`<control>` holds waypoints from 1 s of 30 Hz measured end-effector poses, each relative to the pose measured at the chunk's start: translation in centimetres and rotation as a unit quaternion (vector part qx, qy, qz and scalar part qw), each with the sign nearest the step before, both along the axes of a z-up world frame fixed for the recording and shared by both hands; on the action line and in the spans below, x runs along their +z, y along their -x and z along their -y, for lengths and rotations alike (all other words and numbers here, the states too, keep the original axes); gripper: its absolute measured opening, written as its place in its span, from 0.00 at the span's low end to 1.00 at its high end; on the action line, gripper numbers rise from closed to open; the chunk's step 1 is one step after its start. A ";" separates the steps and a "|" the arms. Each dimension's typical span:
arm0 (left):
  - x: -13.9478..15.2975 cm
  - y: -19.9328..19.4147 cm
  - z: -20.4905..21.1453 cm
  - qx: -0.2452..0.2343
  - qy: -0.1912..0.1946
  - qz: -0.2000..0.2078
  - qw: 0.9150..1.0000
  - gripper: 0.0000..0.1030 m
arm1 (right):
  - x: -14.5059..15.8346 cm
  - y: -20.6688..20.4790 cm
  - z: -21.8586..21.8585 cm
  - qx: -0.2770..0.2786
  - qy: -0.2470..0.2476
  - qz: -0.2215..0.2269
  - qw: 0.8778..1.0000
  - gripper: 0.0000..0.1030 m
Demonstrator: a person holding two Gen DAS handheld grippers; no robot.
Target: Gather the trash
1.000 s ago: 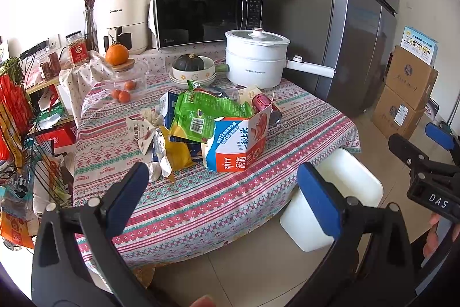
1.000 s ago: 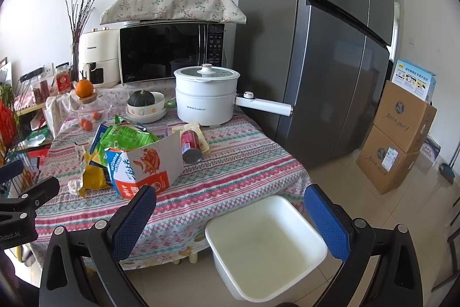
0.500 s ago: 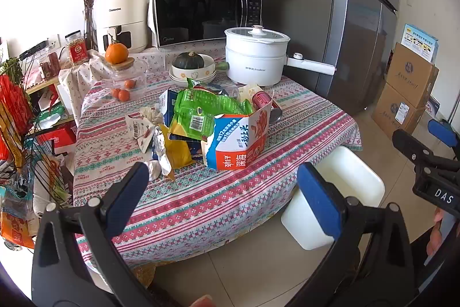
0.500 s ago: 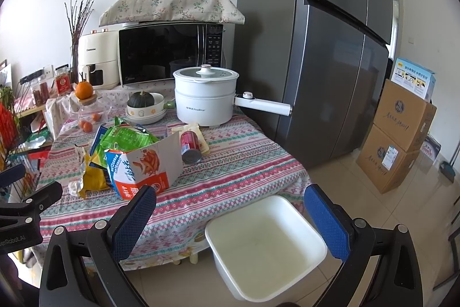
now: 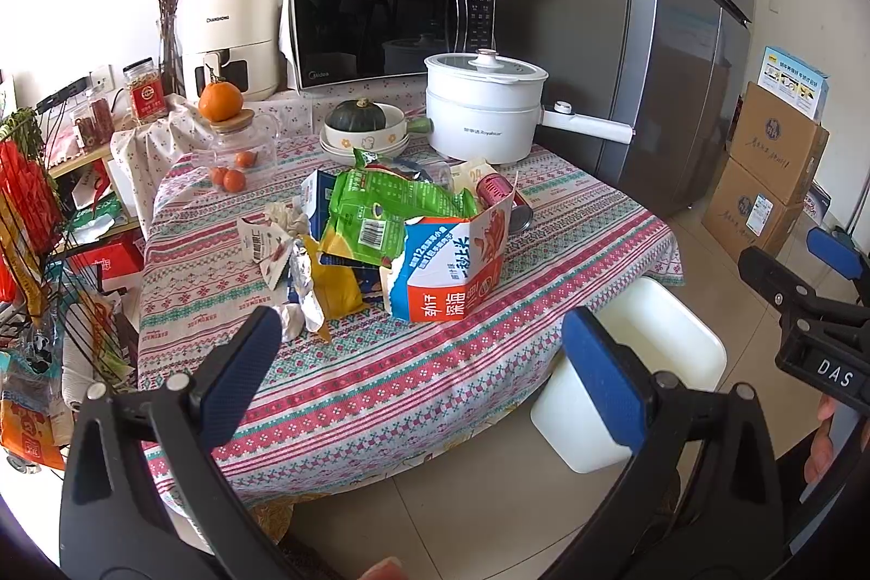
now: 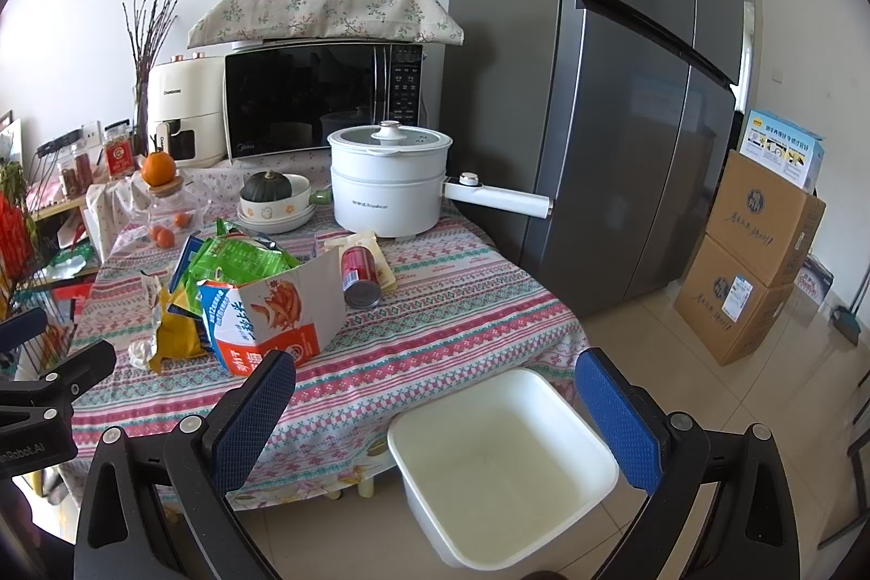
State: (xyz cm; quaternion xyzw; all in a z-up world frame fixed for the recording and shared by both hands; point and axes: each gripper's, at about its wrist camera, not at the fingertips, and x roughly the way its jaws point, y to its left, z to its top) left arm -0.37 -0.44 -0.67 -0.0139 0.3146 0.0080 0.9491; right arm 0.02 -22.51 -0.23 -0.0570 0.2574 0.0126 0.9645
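We are just starting: both the left hand-held gripper (image 5: 416, 354) and the right hand-held gripper (image 6: 435, 398) are spread wide, holding nothing. The trash pile (image 5: 391, 235) is sitting on the counter (image 5: 380, 373) ahead of them. The white bin (image 6: 500, 463) below is waiting empty.

Evenly daylit, sharp at centre; strongly barrel-distorted with black vignetted corners; slightly overexposed at the upper-left wall.
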 end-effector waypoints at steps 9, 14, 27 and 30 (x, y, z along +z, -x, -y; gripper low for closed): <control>0.0 0.0 0.0 0.000 0.000 0.000 1.000 0.99 | 0.0 0.0 -0.1 0.000 0.000 0.000 1.000 1.00; 0.0 0.0 0.0 0.000 0.000 0.000 1.000 0.99 | 0.0 0.0 -0.1 0.000 0.000 0.000 1.000 1.00; 0.0 0.0 -0.2 0.001 -0.005 -0.001 1.000 0.99 | 0.0 0.0 0.0 0.000 0.001 0.000 1.000 1.00; 0.0 0.1 -0.3 0.005 -0.007 0.000 1.000 0.99 | 0.0 0.1 0.0 0.001 0.000 0.000 1.000 1.00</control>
